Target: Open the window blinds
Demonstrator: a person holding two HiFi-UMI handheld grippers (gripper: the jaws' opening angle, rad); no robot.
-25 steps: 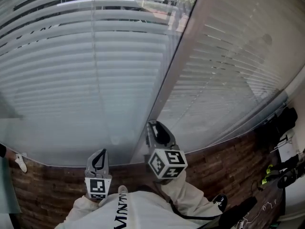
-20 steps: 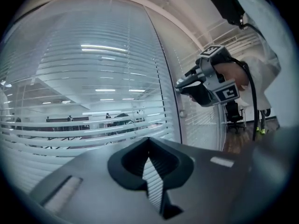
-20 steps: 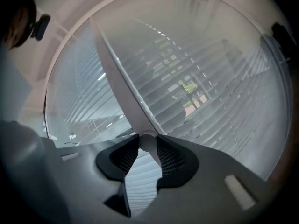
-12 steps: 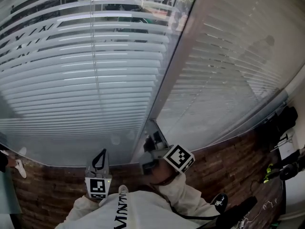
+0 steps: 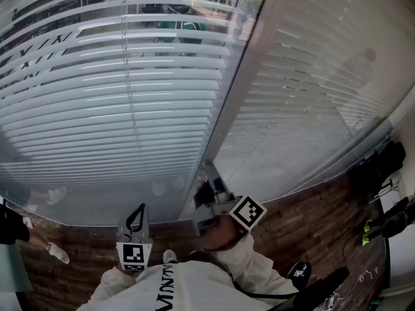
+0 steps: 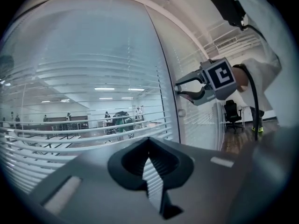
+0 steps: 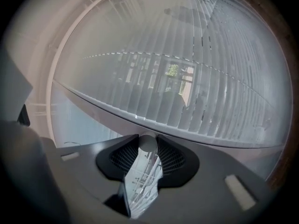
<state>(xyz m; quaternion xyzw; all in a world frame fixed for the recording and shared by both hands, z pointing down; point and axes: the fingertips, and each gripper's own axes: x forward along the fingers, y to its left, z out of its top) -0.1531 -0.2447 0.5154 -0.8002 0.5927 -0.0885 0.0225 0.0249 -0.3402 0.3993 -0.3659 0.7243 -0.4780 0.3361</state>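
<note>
The left window blinds hang behind glass with their slats tilted apart, and an office shows between them. The right window blinds have their slats turned flat and block the view. A pale frame post divides the two. My right gripper is rolled on its side at the foot of that post, shut on a small round knob. In the left gripper view the right gripper touches the post. My left gripper hovers to the left, shut, holding nothing, short of the glass.
A brick-patterned sill runs below the glass. Dark bags and gear lie at the right. An office chair stands beyond the right pane. A passer-by's shoe shows at the far left.
My right gripper has rolled about its own axis on the knob. The left blinds' slats have tilted from flat to apart, so the office behind now shows. The left gripper stayed put.
</note>
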